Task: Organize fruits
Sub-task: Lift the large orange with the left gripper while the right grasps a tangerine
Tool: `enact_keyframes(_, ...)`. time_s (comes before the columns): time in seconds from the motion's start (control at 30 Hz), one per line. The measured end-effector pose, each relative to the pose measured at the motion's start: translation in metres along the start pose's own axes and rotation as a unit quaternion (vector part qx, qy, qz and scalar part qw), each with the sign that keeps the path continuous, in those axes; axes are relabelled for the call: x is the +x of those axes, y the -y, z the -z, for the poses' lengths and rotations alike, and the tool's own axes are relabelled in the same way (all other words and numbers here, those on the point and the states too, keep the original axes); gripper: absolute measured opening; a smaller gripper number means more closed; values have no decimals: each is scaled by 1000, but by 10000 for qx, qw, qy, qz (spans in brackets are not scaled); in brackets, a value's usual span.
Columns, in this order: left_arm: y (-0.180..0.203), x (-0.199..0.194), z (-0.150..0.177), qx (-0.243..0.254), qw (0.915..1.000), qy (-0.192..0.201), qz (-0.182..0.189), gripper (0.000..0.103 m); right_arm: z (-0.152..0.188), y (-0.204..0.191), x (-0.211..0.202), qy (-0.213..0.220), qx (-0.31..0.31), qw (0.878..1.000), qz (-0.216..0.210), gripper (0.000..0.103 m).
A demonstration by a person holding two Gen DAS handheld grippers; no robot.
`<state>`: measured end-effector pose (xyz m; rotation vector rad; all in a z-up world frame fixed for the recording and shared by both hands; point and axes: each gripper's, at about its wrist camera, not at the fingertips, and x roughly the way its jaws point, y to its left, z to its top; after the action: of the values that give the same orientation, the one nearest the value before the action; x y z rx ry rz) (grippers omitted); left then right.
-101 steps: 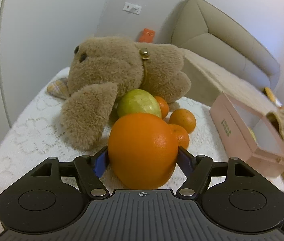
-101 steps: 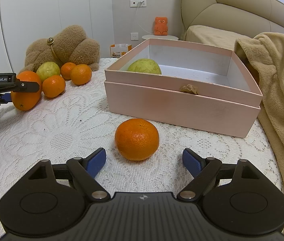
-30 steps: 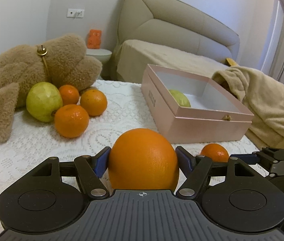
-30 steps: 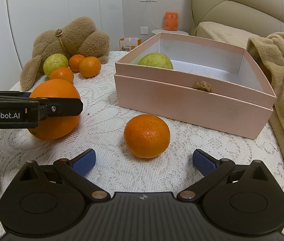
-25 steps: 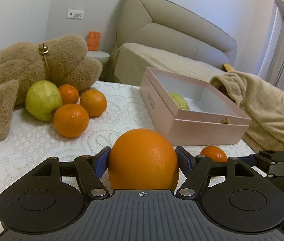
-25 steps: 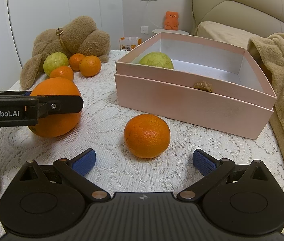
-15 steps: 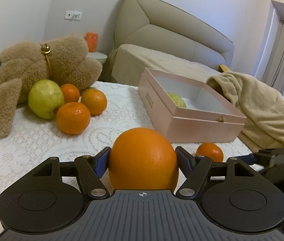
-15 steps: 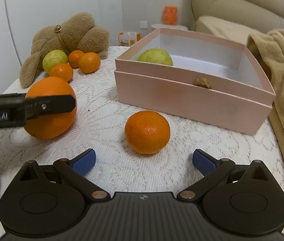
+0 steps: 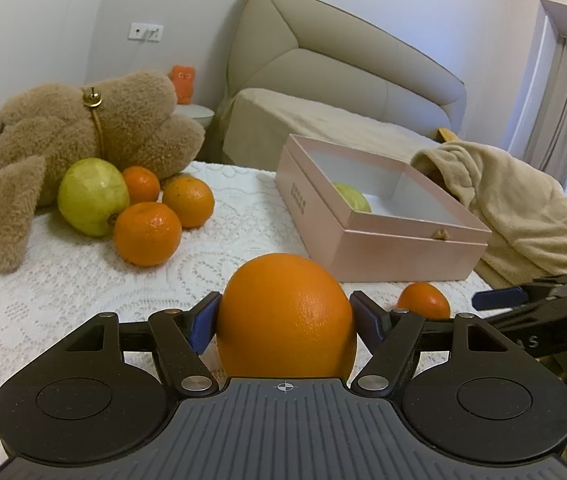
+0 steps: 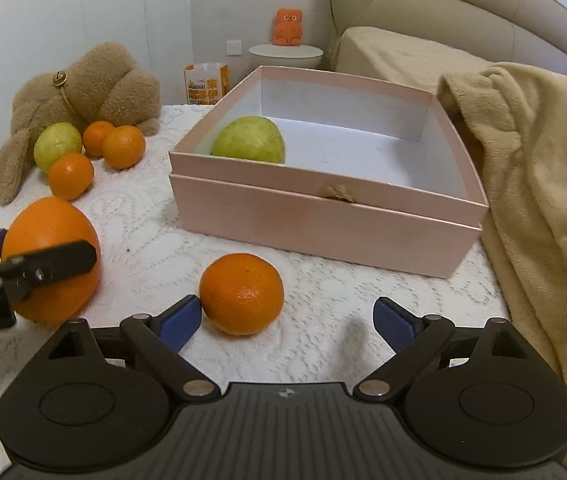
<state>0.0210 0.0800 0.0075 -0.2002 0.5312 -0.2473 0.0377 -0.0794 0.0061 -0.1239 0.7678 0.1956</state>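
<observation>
Nearest the right wrist camera, the right gripper point(image 10: 287, 316) tilts down toward the lace tablecloth point(image 10: 143, 248), its jaws wide and closing around a small orange point(image 10: 242, 293); the left blue pad sits just beside the fruit, the right one well clear, so nothing is gripped. To its left, the left gripper point(image 9: 285, 320) points gently downward and is clamped on a large orange point(image 9: 286, 316), both pads pressing its sides. Just beyond the small orange stands an open pink box point(image 10: 323, 224) with one green fruit point(image 10: 249, 140) inside, at its left wall. A beige blanket point(image 10: 543, 184) lies against the box's right side. Farther left on the cloth, another green fruit point(image 9: 92, 196) and three small oranges point(image 9: 147, 232) cluster against a brown plush toy point(image 9: 83, 128). Behind are a beige bed point(image 9: 343, 80), a white side table with an orange figurine point(image 10: 288, 26), and pale walls.
</observation>
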Motion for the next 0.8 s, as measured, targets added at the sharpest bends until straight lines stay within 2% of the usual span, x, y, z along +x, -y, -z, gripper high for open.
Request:
enact_keyframes(0.3,-1,0,0,20,10000,3,-6,75,9,-3,-9,46,-61,9999,107,92)
enact_keyframes(0.43,-1,1,0,25,10000,3,-8,75,5,-6,-3,7,39,10000,-82,82)
enact_keyframes(0.57,-1,1,0,30,10000,3,-9,75,-1,-17,5,-67,-109,9997,-190,60)
enact_keyframes(0.7,-1,1,0,21,10000,1,-6,75,-7,-28,8,-32,-395,9991,-181,59)
enact_keyframes(0.8,-1,1,1,12,10000,0,0,75,-11,-34,9,-43,-576,9982,-137,49)
